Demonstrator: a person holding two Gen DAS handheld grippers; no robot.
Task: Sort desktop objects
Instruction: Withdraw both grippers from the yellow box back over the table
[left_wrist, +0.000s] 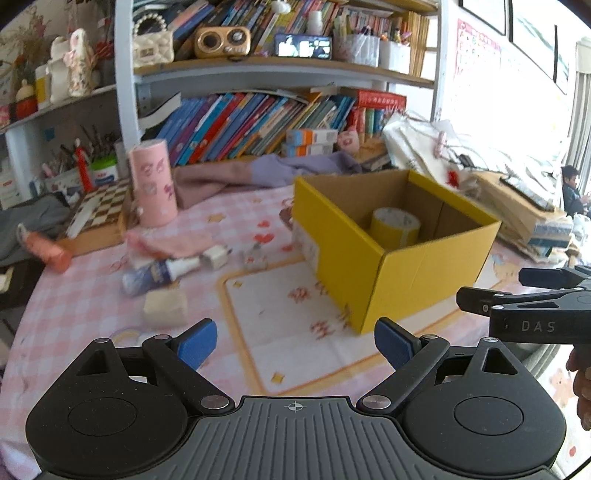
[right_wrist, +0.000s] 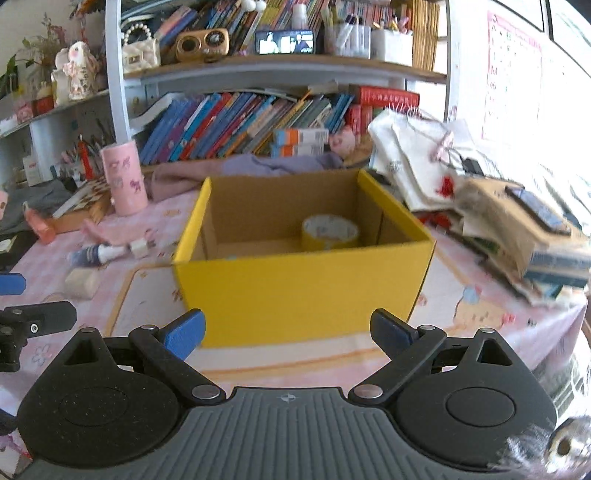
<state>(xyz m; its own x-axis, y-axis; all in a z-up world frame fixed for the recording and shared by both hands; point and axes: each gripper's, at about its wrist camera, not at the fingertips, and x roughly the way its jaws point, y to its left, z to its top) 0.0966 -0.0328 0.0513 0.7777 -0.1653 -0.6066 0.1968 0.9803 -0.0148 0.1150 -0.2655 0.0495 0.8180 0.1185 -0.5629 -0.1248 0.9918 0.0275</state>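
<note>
A yellow cardboard box (left_wrist: 406, 273) (right_wrist: 295, 291) stands open on the pink checked tablecloth, and a yellow tape roll (left_wrist: 394, 226) (right_wrist: 330, 232) lies inside it. My left gripper (left_wrist: 295, 345) hovers open and empty over the white mat, left of the box. My right gripper (right_wrist: 287, 334) is open and empty just in front of the box's near wall. Left of the box lie a blue-and-white bottle (left_wrist: 159, 273) (right_wrist: 96, 254), a small white cube (left_wrist: 216, 256) (right_wrist: 139, 246), a beige block (left_wrist: 165, 306) (right_wrist: 82, 282) and a pink cloth (left_wrist: 166, 243).
A tall pink cylinder (left_wrist: 152, 182) (right_wrist: 125, 179) and a chessboard (left_wrist: 105, 206) stand at the back left. Leaning books (left_wrist: 251, 125) line the shelf behind. A pile of bags and papers (right_wrist: 498, 210) crowds the right side. The table edge runs along the right.
</note>
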